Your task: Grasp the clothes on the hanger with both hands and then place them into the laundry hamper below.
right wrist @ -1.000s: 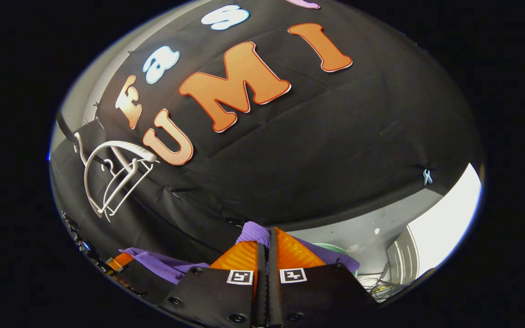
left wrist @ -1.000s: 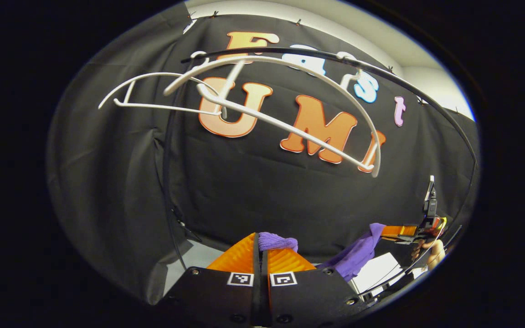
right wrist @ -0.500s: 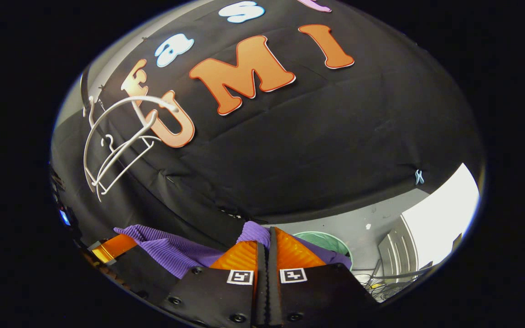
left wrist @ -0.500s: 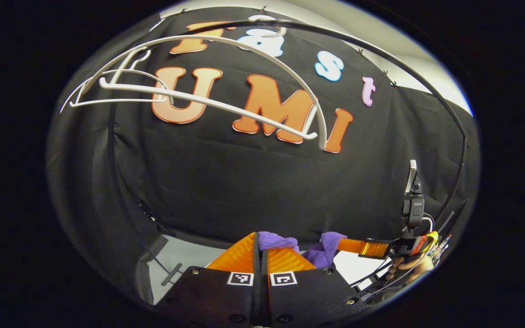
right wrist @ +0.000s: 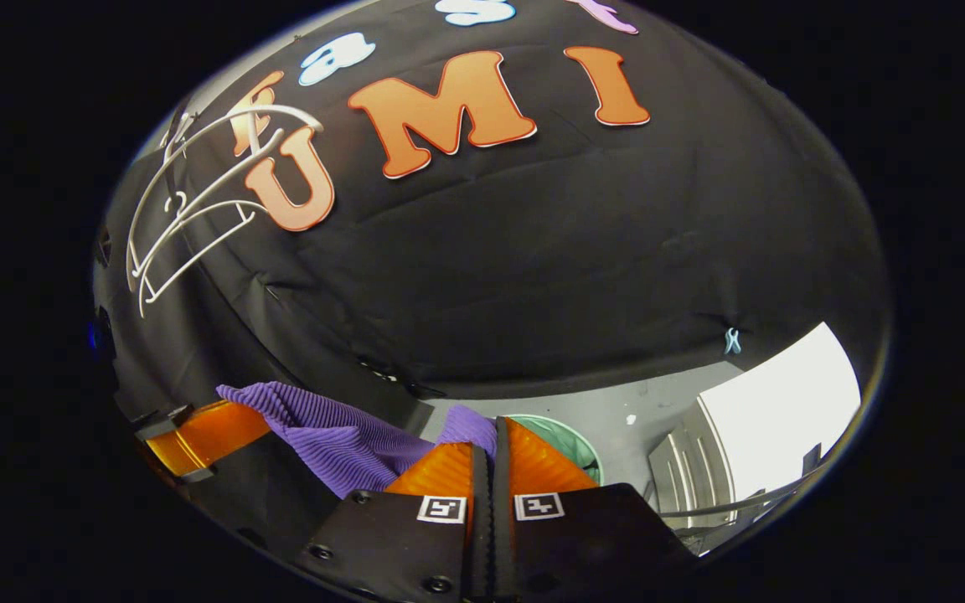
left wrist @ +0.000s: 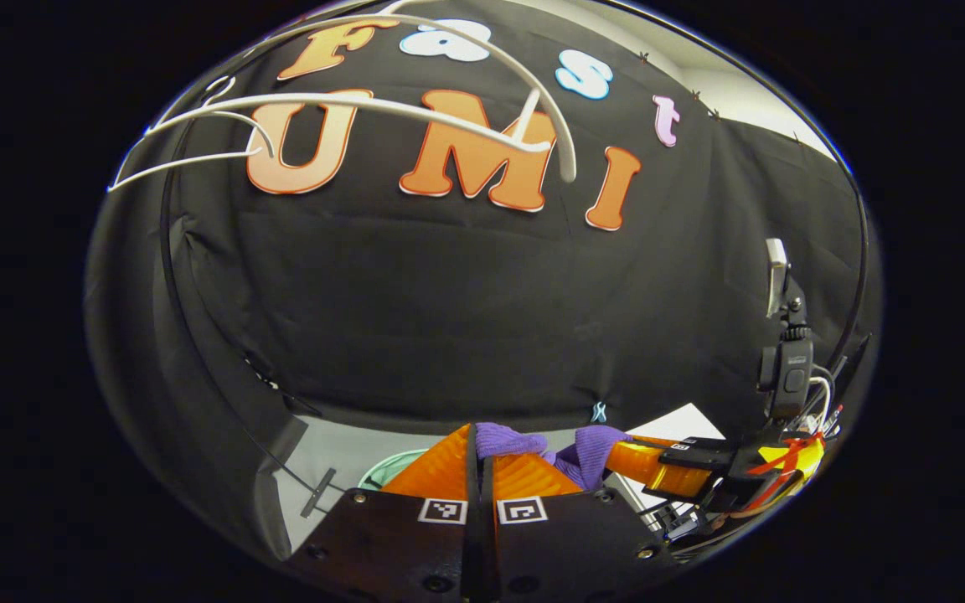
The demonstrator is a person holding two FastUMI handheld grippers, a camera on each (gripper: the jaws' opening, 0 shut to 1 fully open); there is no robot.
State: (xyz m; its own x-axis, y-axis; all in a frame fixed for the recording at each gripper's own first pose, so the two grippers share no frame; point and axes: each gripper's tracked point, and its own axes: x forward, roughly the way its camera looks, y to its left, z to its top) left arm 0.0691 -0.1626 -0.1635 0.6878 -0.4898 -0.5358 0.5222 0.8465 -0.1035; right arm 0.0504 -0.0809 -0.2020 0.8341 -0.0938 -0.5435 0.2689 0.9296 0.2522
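Between both gripper (left wrist: pixel 477 452) tips, purple garment (right wrist: pixel 323 431) is pinched.

Two white hangers (left wrist: pixel 348 105) are counted up on the rail (both bare). One purple garment (right wrist: pixel 323 427) is seen, one green hamper (right wrist: pixel 570 440) below, and two grippers: the left gripper (left wrist: pixel 477 456) and the right gripper (right wrist: pixel 489 452).

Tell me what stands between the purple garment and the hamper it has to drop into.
Nothing visible does. Left gripper and right gripper are each shut on the purple garment, already off the white hangers. The green hamper sits on the floor beyond the right gripper's fingertips, its visible rim unobstructed.
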